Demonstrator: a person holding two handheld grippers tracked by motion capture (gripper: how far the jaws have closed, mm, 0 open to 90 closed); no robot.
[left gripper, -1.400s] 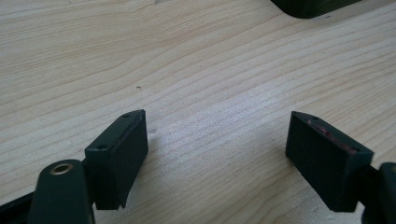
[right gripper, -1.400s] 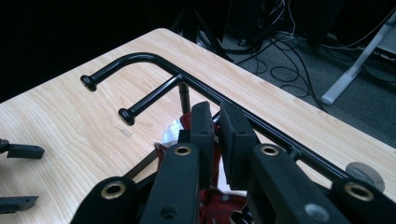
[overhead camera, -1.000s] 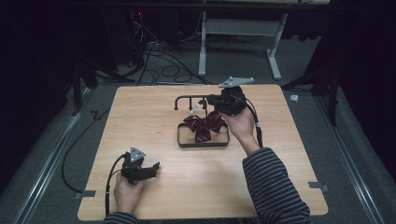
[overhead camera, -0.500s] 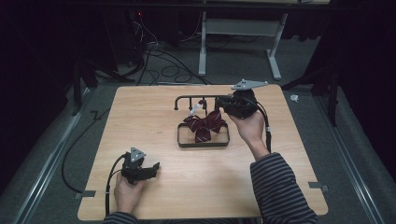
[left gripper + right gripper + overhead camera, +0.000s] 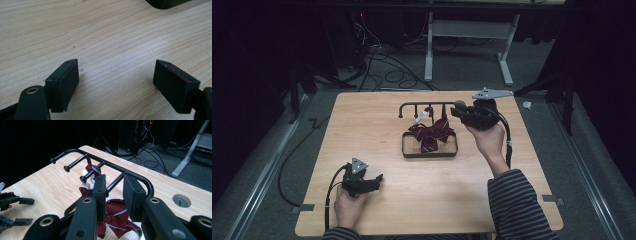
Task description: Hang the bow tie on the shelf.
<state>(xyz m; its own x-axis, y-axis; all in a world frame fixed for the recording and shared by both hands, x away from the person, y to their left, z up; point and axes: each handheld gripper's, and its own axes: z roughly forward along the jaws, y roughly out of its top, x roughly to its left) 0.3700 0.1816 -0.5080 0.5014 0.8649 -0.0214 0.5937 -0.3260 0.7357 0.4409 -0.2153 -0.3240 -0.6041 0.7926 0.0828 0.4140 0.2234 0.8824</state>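
Both grippers empty: right gripper [image 5: 460, 111] fingers just opening by rack [image 5: 412, 106] w/ maroon tie [image 5: 432, 134]; left gripper [image 5: 374, 181] fingers apart.

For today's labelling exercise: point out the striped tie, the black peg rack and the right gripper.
striped tie [image 5: 432, 134], high view, middle of the bunched maroon cloth.
black peg rack [image 5: 136, 177], right gripper view, curved top bar.
right gripper [image 5: 458, 109], high view, between its fingertips.

This looks like a lab or recording studio set up for manipulation work. A light wooden table [image 5: 377, 200] stands alone on grey carpet [image 5: 602, 165], ringed by black curtains [image 5: 257, 45] that shut out the room. Loose cables [image 5: 382, 62] trail over the floor behind it, beside the white legs of a height-adjustable desk [image 5: 507, 55]. A small red indicator light [image 5: 360, 14] glows on equipment in the dark.
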